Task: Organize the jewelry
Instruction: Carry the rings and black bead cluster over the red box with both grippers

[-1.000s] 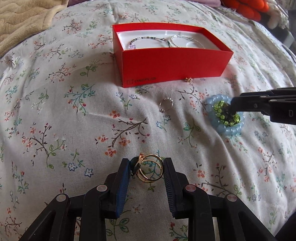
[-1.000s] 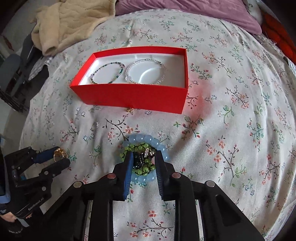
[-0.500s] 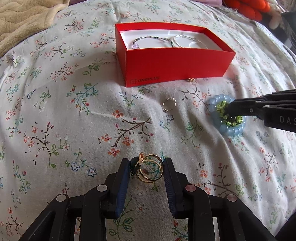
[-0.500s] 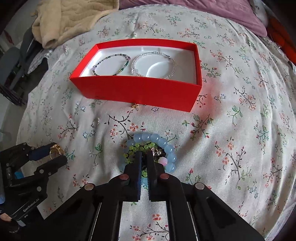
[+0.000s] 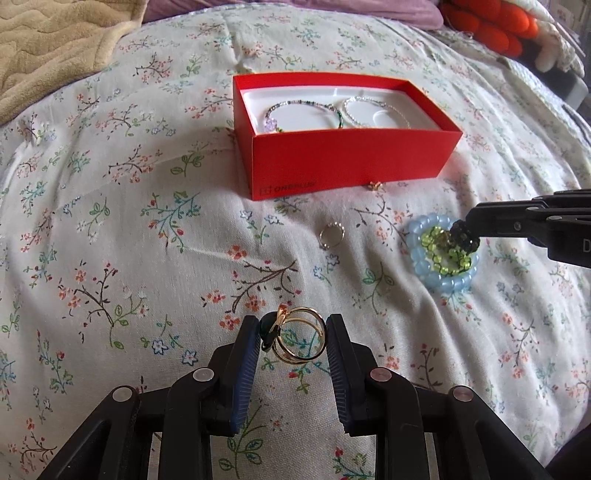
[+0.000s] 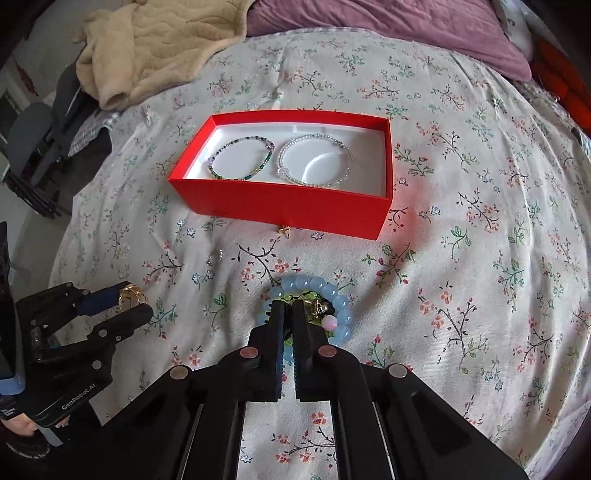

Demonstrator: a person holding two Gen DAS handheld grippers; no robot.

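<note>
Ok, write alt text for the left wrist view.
The left gripper pinches gold rings above a floral bedspread. Ahead sits an open red box holding two bracelets, and at right the right gripper closes on stacked bead bracelets.

A bed cover (image 6: 480,258) with little flowers lies under the claws and goes far out in front of them. A soft tan blanket (image 6: 147,55) is far ahead of the claws, off to the left. A purple pillow (image 6: 388,33) is far ahead too. Something bright orange (image 5: 495,26) sits far ahead on the right.
</note>
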